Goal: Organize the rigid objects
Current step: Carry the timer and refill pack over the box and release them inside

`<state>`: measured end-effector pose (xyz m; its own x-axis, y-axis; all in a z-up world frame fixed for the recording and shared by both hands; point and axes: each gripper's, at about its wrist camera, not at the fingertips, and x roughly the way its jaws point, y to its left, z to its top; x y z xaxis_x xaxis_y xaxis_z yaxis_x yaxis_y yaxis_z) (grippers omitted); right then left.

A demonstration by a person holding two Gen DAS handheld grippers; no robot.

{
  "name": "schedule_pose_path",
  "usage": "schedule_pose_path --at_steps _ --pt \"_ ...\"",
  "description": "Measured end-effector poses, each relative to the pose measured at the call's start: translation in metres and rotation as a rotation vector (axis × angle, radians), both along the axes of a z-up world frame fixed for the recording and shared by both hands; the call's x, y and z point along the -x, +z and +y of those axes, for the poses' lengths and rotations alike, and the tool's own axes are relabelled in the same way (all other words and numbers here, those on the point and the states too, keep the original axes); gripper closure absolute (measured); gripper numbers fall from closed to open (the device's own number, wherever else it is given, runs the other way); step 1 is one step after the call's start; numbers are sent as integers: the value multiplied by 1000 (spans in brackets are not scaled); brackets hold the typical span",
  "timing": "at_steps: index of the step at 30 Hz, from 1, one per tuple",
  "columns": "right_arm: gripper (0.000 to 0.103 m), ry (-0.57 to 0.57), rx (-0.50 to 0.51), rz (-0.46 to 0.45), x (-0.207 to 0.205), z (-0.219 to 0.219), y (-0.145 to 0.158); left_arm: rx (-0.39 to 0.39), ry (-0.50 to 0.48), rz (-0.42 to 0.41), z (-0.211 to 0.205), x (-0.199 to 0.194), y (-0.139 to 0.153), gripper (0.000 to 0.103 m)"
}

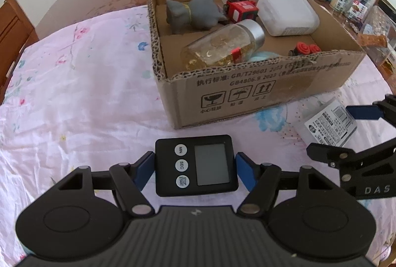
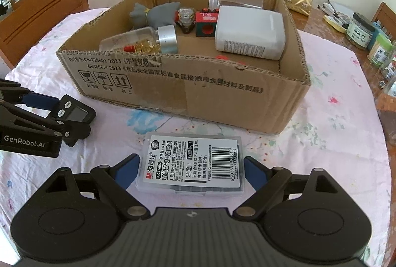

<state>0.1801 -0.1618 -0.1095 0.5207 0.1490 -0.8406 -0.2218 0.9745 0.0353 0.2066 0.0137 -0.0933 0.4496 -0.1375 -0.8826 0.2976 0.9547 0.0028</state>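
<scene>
1. Left wrist view: the left gripper (image 1: 195,165) is clamping the black timer (image 1: 196,164) by its sides, just in front of the cardboard box (image 1: 247,91), probably to lift it in.
2. Right gripper (image 2: 190,168) is straddling the clear labelled case (image 2: 193,165) before the box; whether its pads are pressing, I cannot tell.
3. Inside the box, a glass jar (image 1: 222,46) and a white container (image 1: 288,15) are lying sorted already.
</scene>
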Motion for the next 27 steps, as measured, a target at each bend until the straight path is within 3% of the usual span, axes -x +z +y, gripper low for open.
schedule_pose_path --at_steps 7,14,19,27 --pt "11 14 5 -21 5 -8 21 -7 -53 -2 -1 2 17 33" --pt "11 90 -2 -76 16 -17 68 17 -118 -6 2 13 51 33" --pt "11 90 -32 -144 -2 -19 97 33 -126 -45 3 11 75 33" --pt "11 5 -30 -144 -60 -13 84 43 -106 -121 4 -5 98 33"
